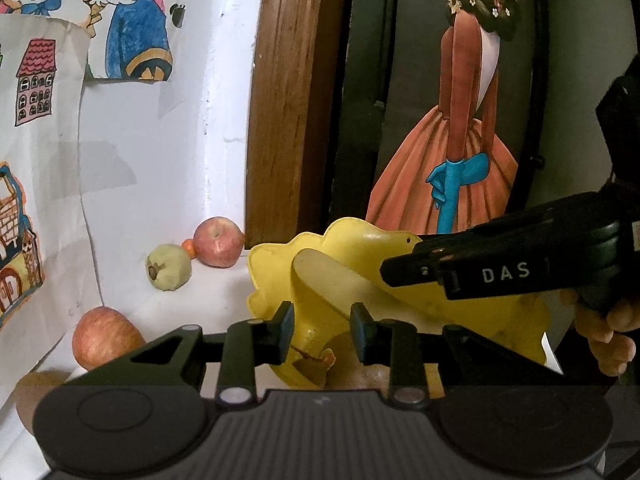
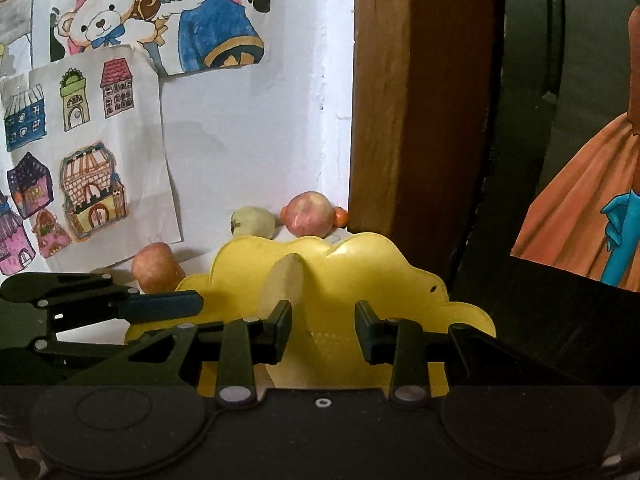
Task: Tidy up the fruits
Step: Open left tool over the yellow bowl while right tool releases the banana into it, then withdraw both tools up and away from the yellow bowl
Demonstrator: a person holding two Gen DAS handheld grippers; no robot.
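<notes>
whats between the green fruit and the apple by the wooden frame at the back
A small orange fruit sits wedged between the green fruit and the apple, seen in the left wrist view. In the right wrist view the apple largely hides it.

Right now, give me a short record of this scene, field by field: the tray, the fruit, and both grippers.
tray: yellow scalloped tray with a central handle, in front of both grippers
fruit by wall: two red apples, one pale green fruit, small orange fruits
fruit under tray: brownish fruit, partly hidden
left gripper: open, at the tray's edge
right gripper: open, holding nothing
</notes>
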